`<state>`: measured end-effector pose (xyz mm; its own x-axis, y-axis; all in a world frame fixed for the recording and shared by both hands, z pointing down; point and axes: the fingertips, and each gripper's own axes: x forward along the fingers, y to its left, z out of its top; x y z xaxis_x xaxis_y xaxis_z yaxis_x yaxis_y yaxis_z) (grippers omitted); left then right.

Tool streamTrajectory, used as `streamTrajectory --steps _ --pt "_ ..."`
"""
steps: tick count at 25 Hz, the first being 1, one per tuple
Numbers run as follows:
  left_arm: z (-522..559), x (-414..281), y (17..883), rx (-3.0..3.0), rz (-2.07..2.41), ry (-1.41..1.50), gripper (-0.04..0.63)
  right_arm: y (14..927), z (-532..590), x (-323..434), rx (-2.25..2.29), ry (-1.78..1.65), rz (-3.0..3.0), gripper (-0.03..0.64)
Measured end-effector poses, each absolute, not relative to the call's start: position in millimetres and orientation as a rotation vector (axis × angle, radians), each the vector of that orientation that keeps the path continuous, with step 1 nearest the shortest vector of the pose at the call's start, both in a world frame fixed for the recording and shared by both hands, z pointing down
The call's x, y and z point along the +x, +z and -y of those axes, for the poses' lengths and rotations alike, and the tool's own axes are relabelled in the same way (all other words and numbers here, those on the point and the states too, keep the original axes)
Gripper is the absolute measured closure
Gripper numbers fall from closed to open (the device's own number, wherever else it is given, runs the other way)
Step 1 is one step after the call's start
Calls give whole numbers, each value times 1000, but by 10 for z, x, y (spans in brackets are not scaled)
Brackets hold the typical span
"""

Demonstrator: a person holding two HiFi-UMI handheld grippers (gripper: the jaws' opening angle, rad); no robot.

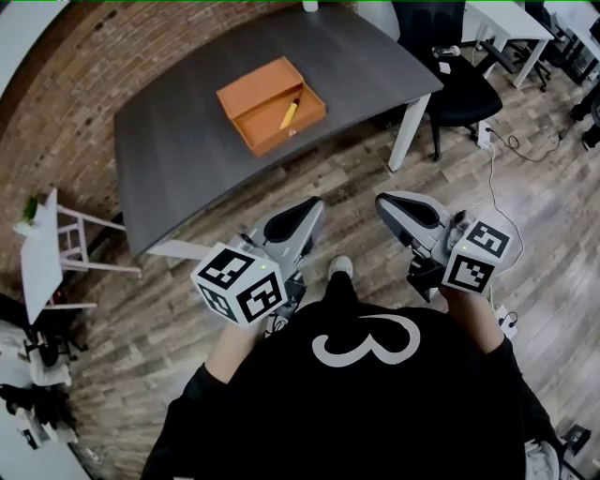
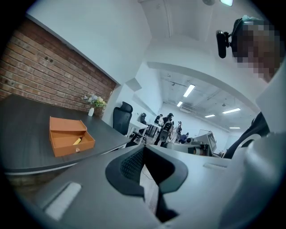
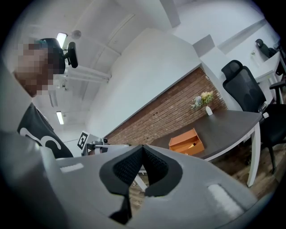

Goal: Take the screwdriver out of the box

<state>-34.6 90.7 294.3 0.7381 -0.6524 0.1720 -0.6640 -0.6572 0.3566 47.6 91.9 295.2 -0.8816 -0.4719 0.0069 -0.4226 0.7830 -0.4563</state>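
Observation:
An open orange box point(image 1: 267, 117) lies on a dark grey table point(image 1: 187, 159), a yellow-handled screwdriver point(image 1: 290, 113) resting inside it. Both grippers are held over the wooden floor, short of the table's near edge and well apart from the box. My left gripper point(image 1: 305, 211) is shut with nothing between its pads. My right gripper point(image 1: 389, 204) is likewise shut and empty. The left gripper view has the box point(image 2: 67, 142) with the screwdriver point(image 2: 77, 141) at the left, far beyond the gripper point(image 2: 142, 147). In the right gripper view the box point(image 3: 187, 142) sits beyond the gripper point(image 3: 143, 146).
A black office chair point(image 1: 464, 94) stands at the table's right end, with a white desk point(image 1: 511, 23) behind it. A white stand point(image 1: 56, 244) is at the left by the brick wall. A cable point(image 1: 492, 178) runs over the floor. A small vase of flowers point(image 2: 91, 109) stands at the table's far end.

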Motion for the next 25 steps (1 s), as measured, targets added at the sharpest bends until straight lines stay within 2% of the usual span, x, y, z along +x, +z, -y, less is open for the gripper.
streamTrajectory --steps 12,18,25 --pt "568 -736 3073 2503 947 58 591 3025 531 22 -770 -777 -2889 615" --pt "918 -845 3026 2497 899 -2 591 3073 836 -57 -806 -780 -2898 615" --pt "1177 -933 3092 2497 975 56 586 3095 1035 -80 -791 -784 -2913 615"
